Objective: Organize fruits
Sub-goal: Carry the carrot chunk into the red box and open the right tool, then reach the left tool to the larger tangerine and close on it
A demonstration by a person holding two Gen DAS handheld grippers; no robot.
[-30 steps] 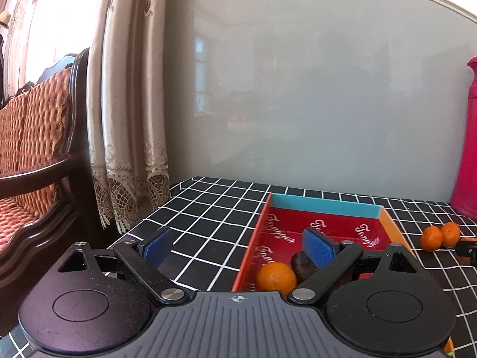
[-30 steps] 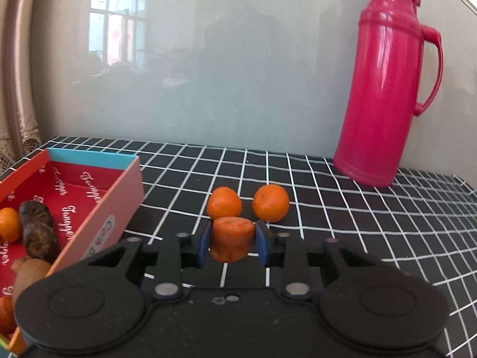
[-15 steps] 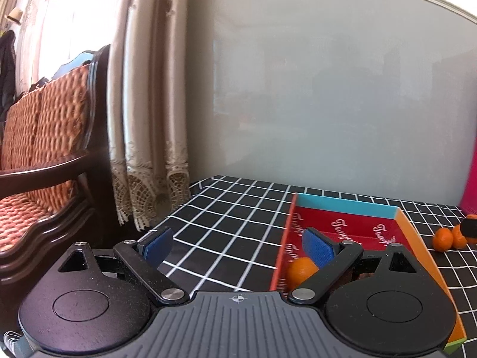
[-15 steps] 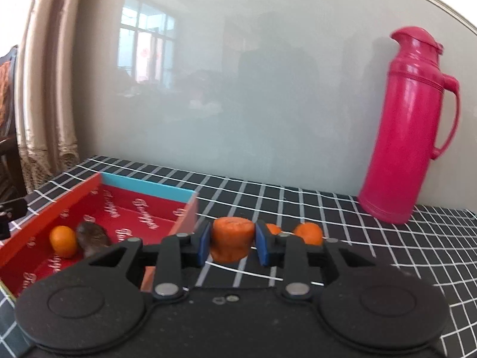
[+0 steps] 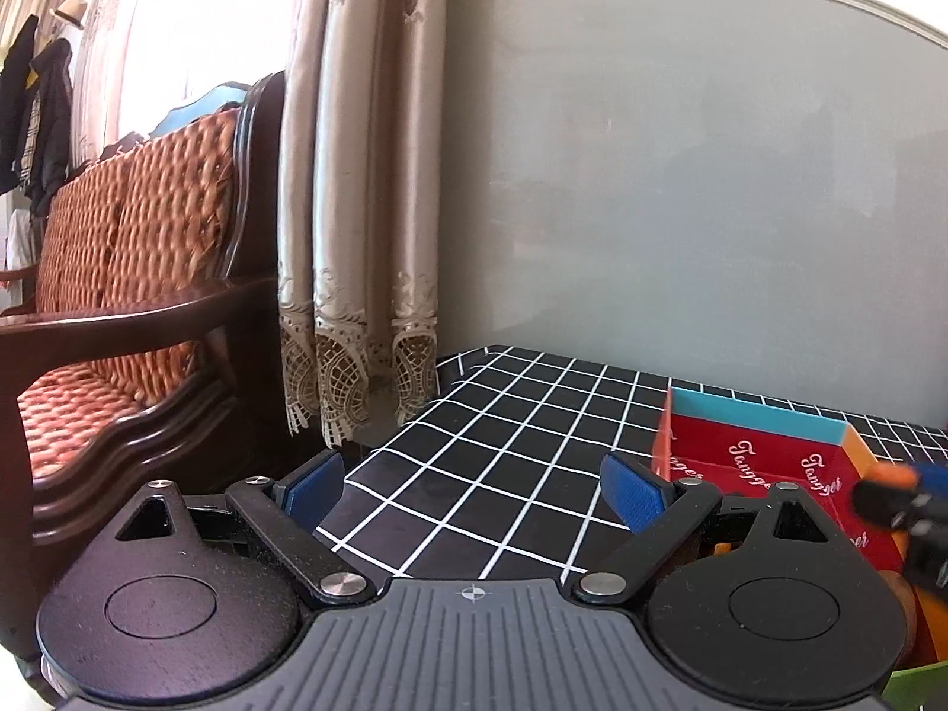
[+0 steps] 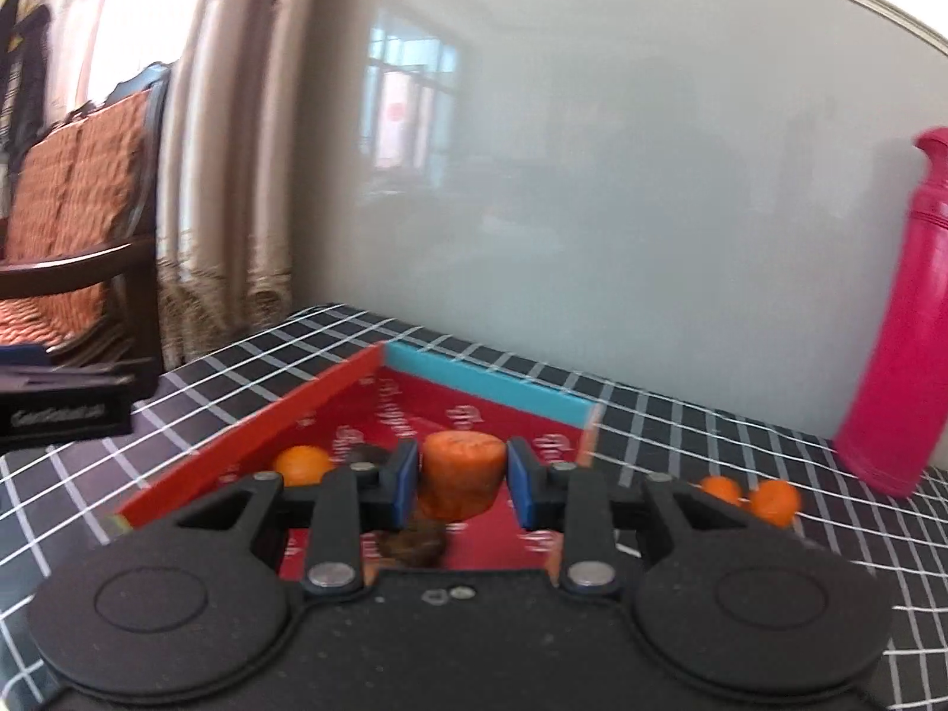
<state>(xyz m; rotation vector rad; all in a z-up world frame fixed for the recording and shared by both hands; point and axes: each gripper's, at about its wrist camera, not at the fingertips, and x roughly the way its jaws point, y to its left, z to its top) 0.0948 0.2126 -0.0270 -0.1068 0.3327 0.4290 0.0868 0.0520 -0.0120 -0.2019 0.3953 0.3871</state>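
Note:
My right gripper [image 6: 461,479] is shut on an orange carrot chunk [image 6: 461,474] and holds it above the red box [image 6: 332,392]. The box holds an orange [image 6: 301,464] and a dark fruit [image 6: 415,544]. Two small oranges [image 6: 749,495] lie on the cloth right of the box. My left gripper [image 5: 474,489] is open and empty over the checked cloth left of the box [image 5: 752,415]. The right gripper with the chunk shows blurred at the left wrist view's right edge [image 5: 900,492].
A pink thermos [image 6: 906,343] stands at the far right by the wall. A wooden chair with an orange woven cushion [image 5: 118,296] and a curtain [image 5: 361,207] are left of the table's edge. The left gripper shows at the right wrist view's left edge [image 6: 59,403].
My right gripper has carried the carrot chunk left, from beside the two oranges to over the box. My left gripper has swung left, away from the box.

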